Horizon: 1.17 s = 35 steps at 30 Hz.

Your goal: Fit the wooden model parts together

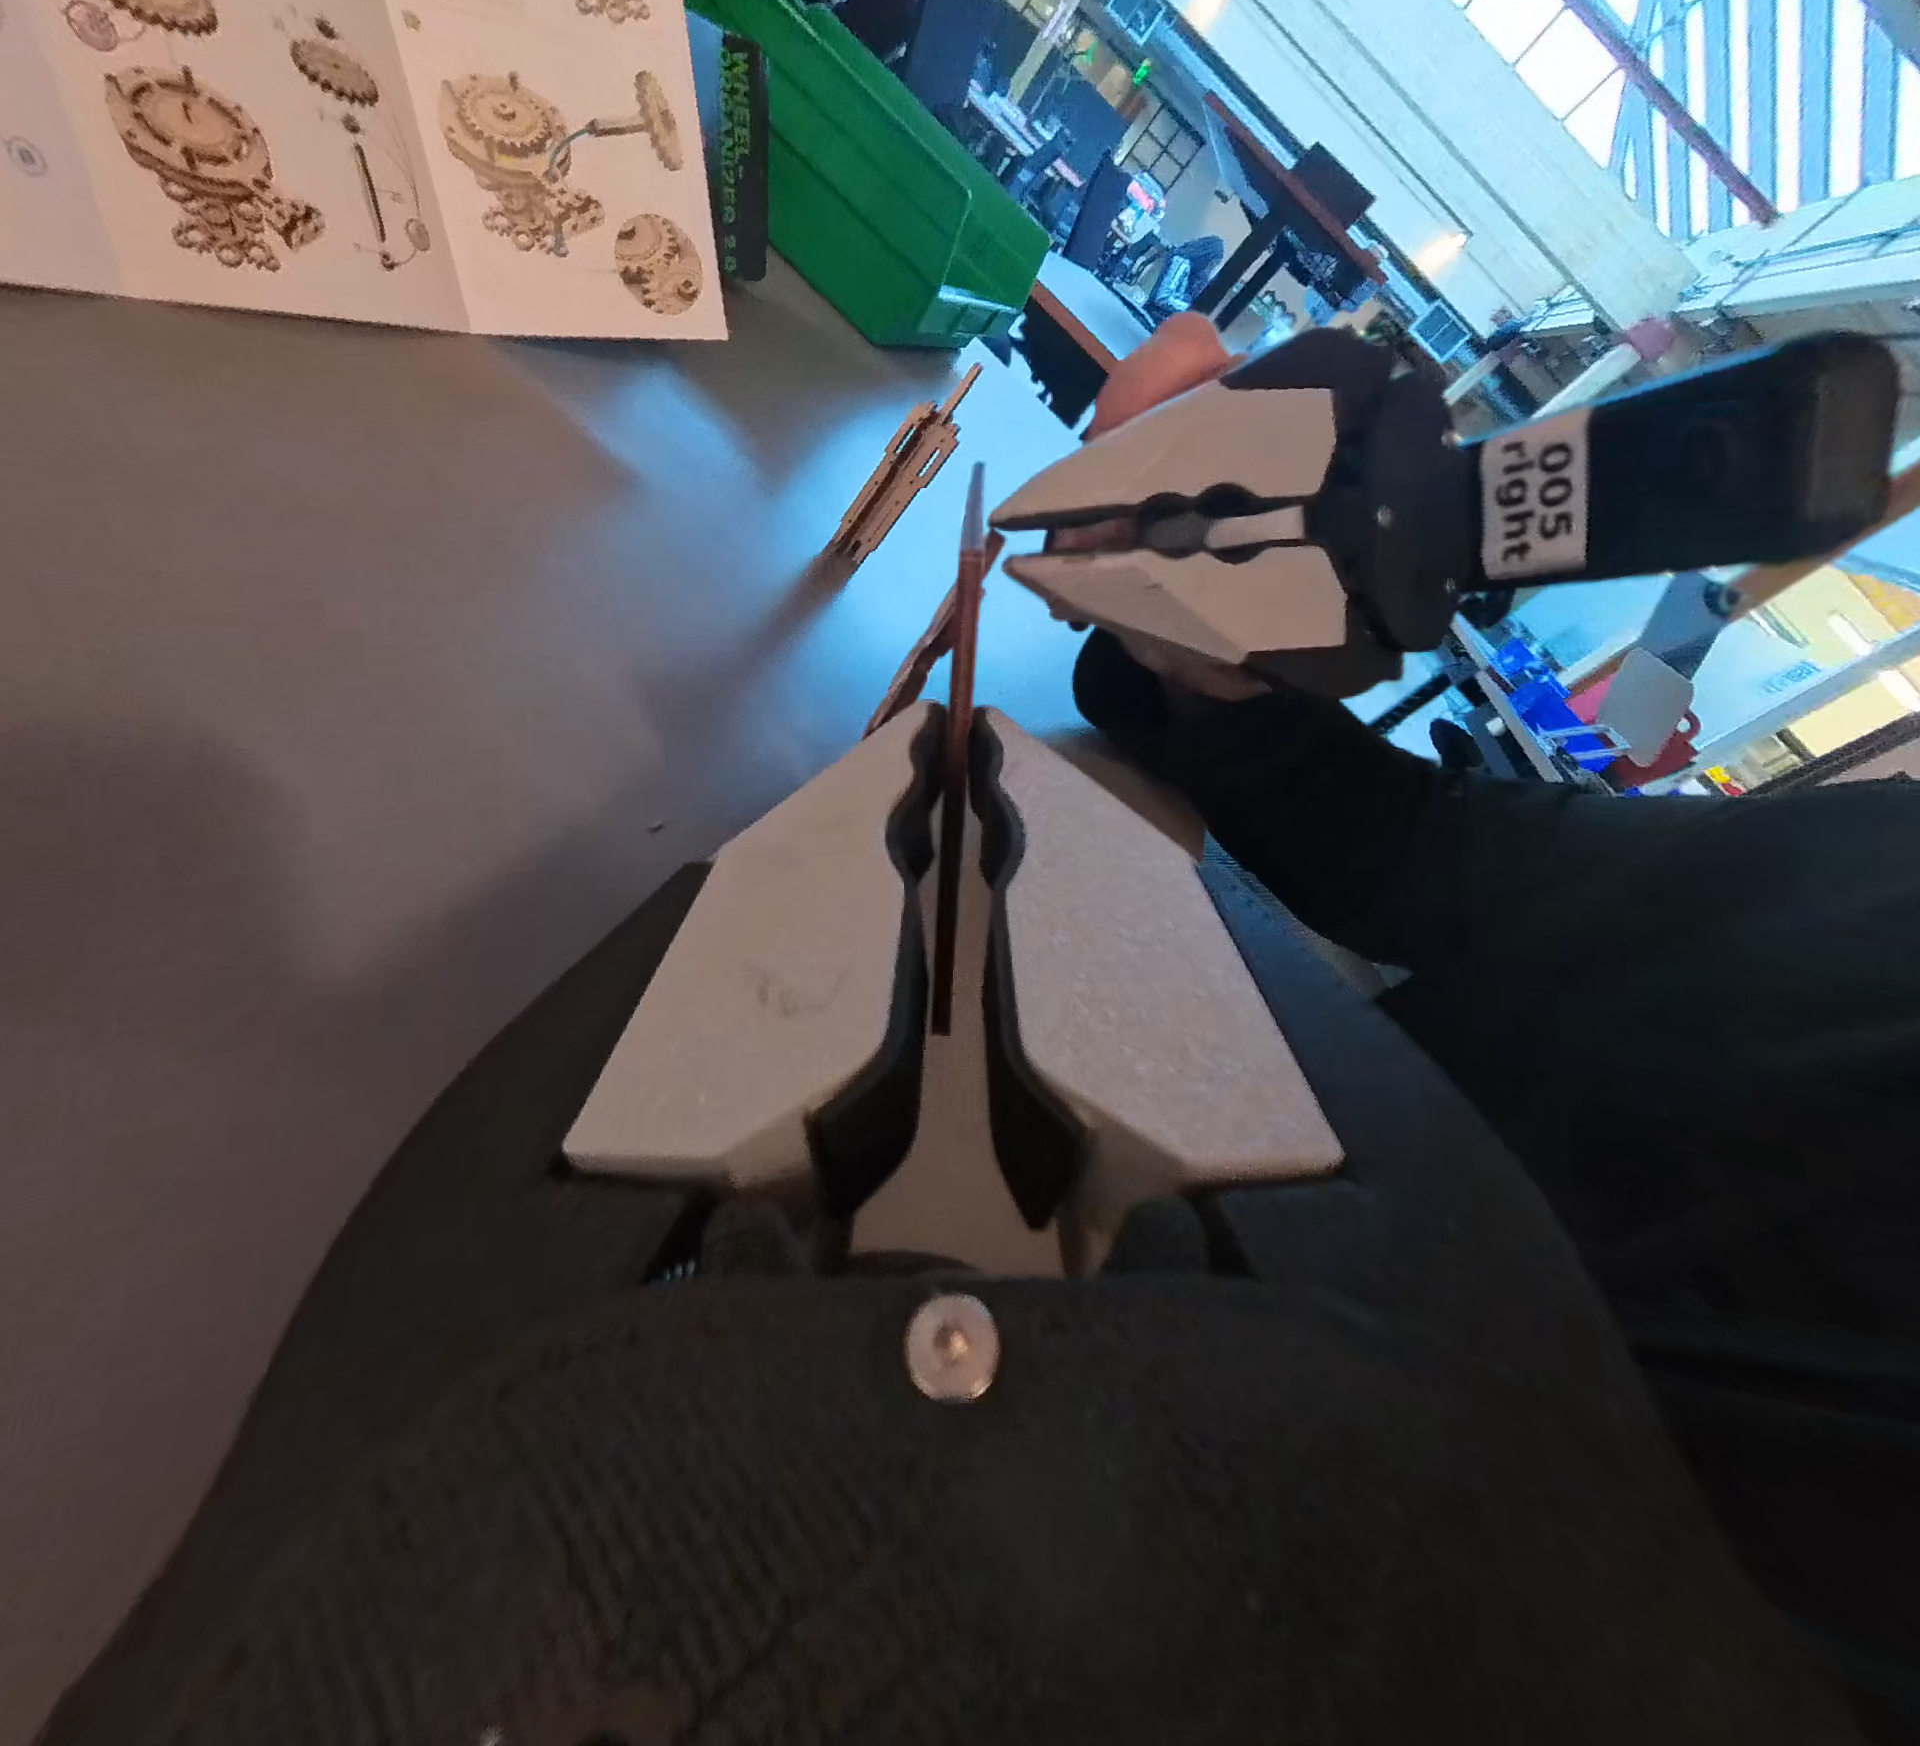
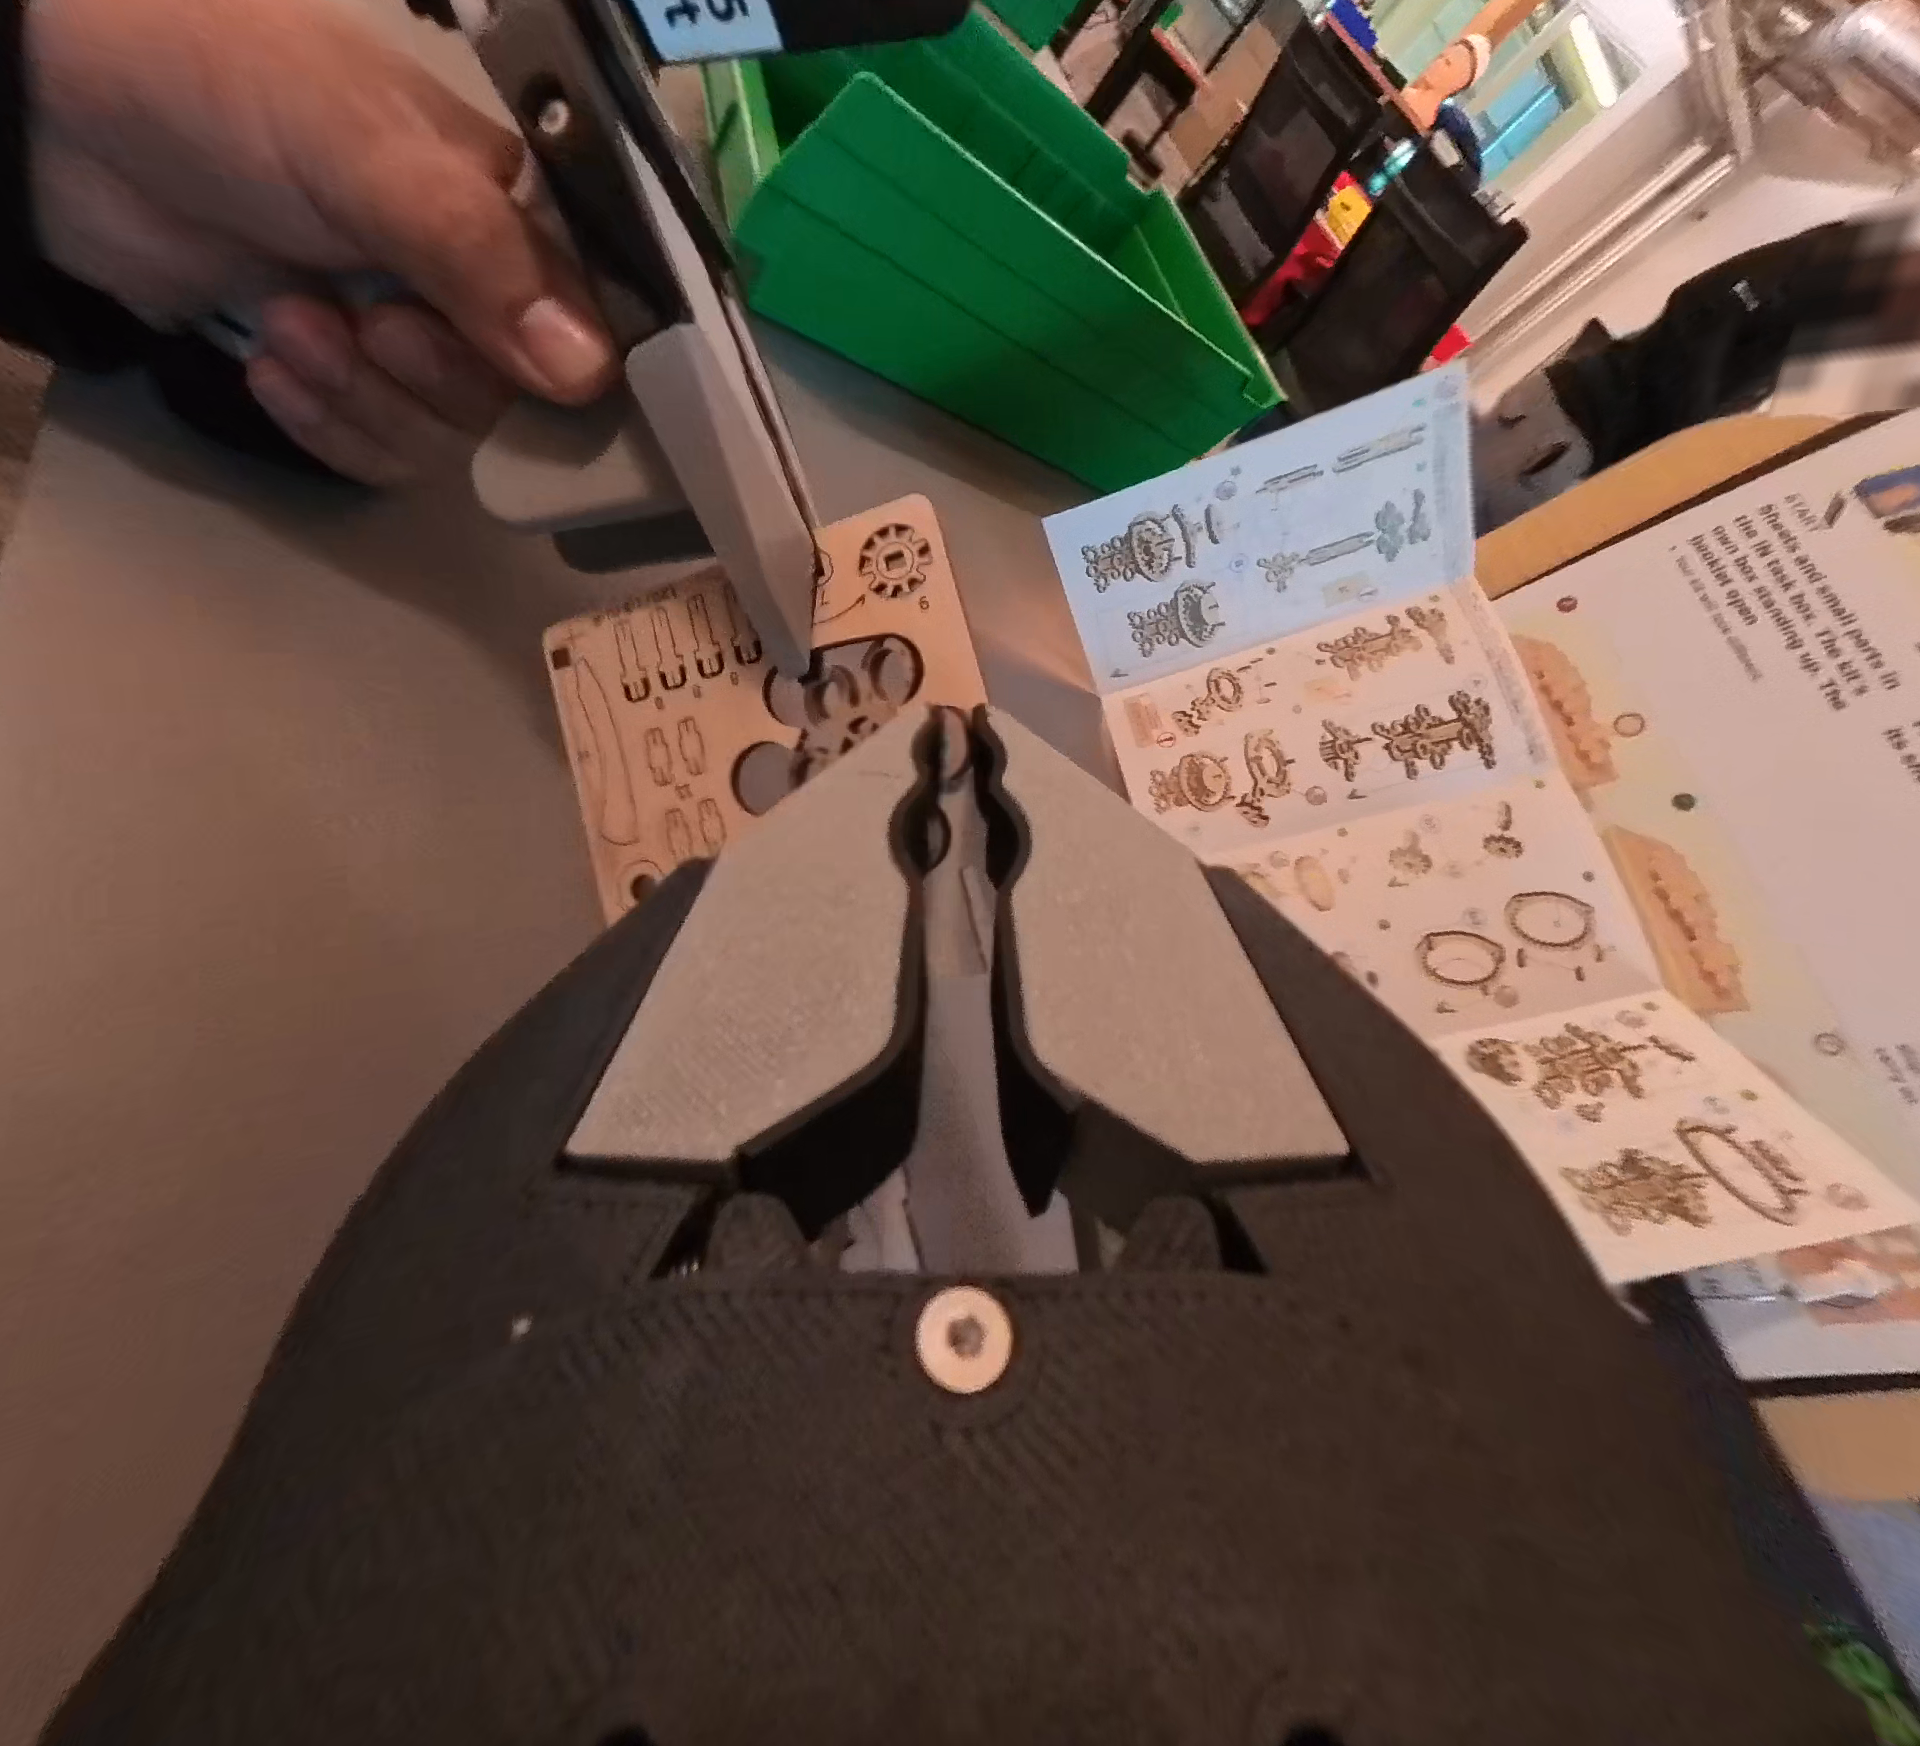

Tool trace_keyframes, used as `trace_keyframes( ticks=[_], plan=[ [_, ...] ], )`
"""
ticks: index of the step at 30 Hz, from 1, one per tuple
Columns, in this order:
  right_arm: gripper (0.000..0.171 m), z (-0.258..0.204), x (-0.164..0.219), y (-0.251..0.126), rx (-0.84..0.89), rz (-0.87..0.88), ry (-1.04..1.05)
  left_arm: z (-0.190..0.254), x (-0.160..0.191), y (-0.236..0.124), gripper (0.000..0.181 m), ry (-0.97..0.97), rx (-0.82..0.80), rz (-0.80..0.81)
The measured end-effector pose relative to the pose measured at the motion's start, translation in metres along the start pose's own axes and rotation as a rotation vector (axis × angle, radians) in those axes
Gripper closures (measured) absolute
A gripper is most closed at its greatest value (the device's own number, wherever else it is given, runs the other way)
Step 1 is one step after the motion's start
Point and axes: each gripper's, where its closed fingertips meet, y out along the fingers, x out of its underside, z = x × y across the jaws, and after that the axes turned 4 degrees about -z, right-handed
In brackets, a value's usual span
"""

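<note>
The thin laser-cut wooden parts sheet (image 2: 764,709) is half hidden: in the right wrist view the two grippers cover its lower right part, and in the left wrist view it shows only edge-on (image 1: 966,647). The left gripper (image 1: 954,725) is clamped on that sheet, holding it upright above the grey table (image 1: 312,605). The right gripper (image 2: 951,740), just beside the sheet's face, has its fingers pinched nearly together; whether a small piece sits between the tips is hard to make out. Another flat wooden strip (image 1: 904,470) lies beyond the sheet. The folded paper instruction leaflet (image 2: 1351,761) and green plastic bin (image 2: 987,262) stand behind the sheet; the table left of it is bare.
</note>
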Motion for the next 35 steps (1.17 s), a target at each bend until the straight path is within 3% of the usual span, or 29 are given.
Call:
trace_keyframes(
  ticks=[2, 6, 10, 14, 21, 24, 28, 35],
  plan=[
    [0.15, 0.0, -0.006, -0.002, -0.049, 0.027, 0.087, 0.0, 0.0, -0.001, 0.181, 0.01, 0.01, -0.005],
    [0.137, 0.013, -0.021, -0.016, -0.204, 0.091, 0.334, 0.007, -0.003, -0.005, 0.181, -0.005, 0.084, 0.012],
    [0.122, 0.009, -0.007, -0.017, -0.36, -0.102, 0.359, 0.015, -0.003, -0.007, 0.181, 0.011, 0.137, 0.007],
    [0.122, -0.009, -0.01, -0.023, -0.515, -0.23, 0.34, 0.021, -0.005, -0.011, 0.181, 0.036, 0.155, 0.005],
    [0.114, 0.0, -0.047, -0.046, -0.825, -0.017, 0.829, 0.061, 0.005, -0.033, 0.181, 0.298, 0.303, -0.057],
    [0.113, -0.014, -0.049, -0.046, -0.895, -0.009, 0.889, 0.071, 0.009, -0.039, 0.18, 0.358, 0.354, -0.05],
    [0.112, -0.031, -0.069, -0.053, -1.039, 0.084, 0.95, 0.113, 0.007, -0.067, 0.18, 0.557, 0.548, 0.073],
    [0.113, -0.077, -0.086, -0.058, -1.37, 0.131, 1.007, 0.13, 0.009, -0.07, 0.18, 0.788, 0.488, 0.094]
  ],
)
